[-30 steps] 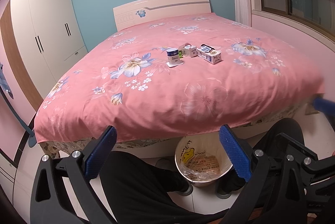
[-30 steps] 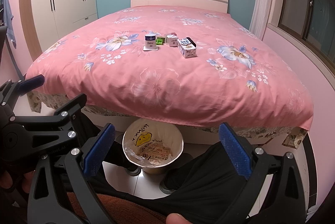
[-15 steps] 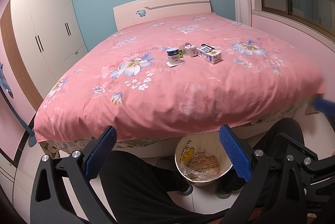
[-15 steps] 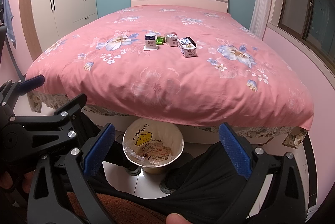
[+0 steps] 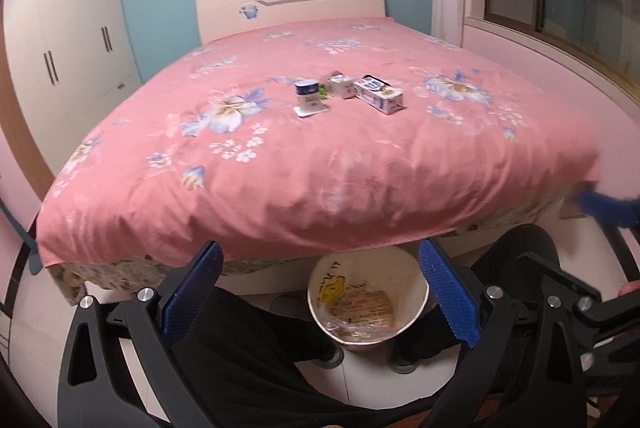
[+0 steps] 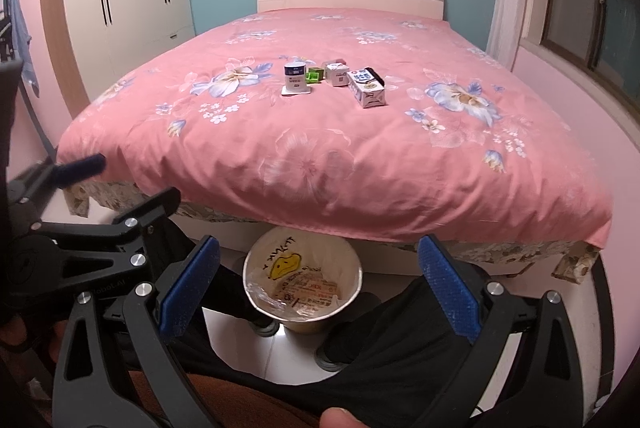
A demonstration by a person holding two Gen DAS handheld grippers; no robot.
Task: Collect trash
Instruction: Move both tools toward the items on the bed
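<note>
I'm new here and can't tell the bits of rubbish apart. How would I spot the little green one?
Look at the pink flowered bedspread; a short row of trash sits mid-bed. The green box lies between the blue-and-white cup and a small white carton. It is the smallest piece and the only bright green one.

The small green box (image 6: 315, 74) is almost wholly hidden in the left wrist view behind the blue-and-white cup (image 5: 307, 95), and the print on the milk carton (image 6: 367, 86) and the small white box (image 6: 337, 73) is too small to read. The far rim of the waste bin (image 6: 302, 284) is covered by the overhanging pink bedspread (image 6: 320, 148). At the right edge of the left wrist view the right gripper's blue finger (image 5: 608, 206) is smeared with blur and cut off.
</note>
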